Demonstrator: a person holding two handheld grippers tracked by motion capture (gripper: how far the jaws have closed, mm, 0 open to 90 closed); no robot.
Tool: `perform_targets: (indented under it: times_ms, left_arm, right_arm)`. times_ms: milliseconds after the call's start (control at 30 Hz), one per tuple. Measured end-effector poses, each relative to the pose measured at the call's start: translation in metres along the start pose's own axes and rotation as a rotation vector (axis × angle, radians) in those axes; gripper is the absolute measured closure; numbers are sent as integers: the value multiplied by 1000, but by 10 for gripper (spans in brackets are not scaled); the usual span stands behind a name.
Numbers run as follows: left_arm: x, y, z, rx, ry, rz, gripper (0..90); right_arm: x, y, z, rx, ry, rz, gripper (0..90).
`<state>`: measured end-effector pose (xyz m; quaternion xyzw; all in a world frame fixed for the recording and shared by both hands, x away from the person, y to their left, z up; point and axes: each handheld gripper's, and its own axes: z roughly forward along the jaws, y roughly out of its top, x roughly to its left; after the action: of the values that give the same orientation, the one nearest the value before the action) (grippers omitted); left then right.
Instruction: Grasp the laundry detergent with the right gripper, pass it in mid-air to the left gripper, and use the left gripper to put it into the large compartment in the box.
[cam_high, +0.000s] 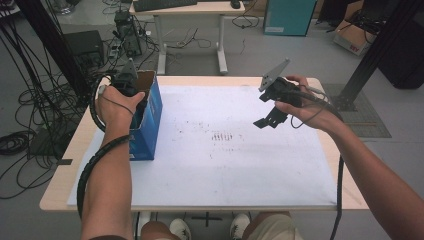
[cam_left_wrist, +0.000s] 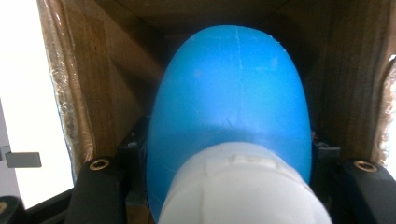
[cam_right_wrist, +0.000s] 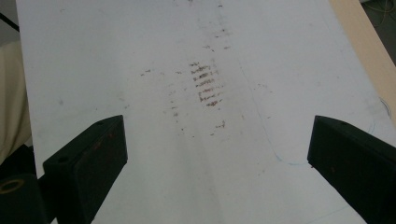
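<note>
A blue rounded object (cam_left_wrist: 231, 102) with a white end (cam_left_wrist: 243, 186) sits between the black fingers (cam_left_wrist: 100, 186) of my left gripper, which press on its two sides. It is down inside an open blue box (cam_high: 150, 120) with brown cardboard inner walls (cam_left_wrist: 116, 79). The box stands at the table's left edge. In the high view my left gripper (cam_high: 131, 87) reaches into the box's open top. My right gripper (cam_high: 265, 122) hovers open above the right part of the white mat (cam_high: 210, 170). Its jaws stand wide apart (cam_right_wrist: 217, 163) with nothing between them.
The white mat covers most of the wooden table (cam_high: 60, 190) and bears dark smudges (cam_right_wrist: 205, 84) near its middle. Cables (cam_high: 30, 115) and dark stands lie on the floor to the left. Another desk (cam_high: 190, 10) stands beyond the table.
</note>
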<state>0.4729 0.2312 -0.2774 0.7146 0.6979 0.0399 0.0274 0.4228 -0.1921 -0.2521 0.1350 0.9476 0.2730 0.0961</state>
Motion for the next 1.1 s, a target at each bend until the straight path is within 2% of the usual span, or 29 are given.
perform_targets:
  times_ms: [167,267,300,533,833,1100]
  left_arm:
    - [0,-1,1,-12,5,-3,368]
    - [0,-1,1,-11,5,-3,368]
    - [0,-1,1,-11,5,-2,368]
    - [0,0,0,0,2,1,367]
    - [1,0,0,-2,2,-2,367]
    - [-1,0,0,2,4,0,367]
  right_arm:
    - [0,-1,0,1,-3,7,48]
    - [0,-1,0,2,2,-4,48]
    - [0,-1,0,1,-2,7,48]
    - [0,-3,-1,3,-3,-1,48]
    - [0,-6,-2,5,-8,15,49]
    - [-1,-6,-2,5,-7,6,48]
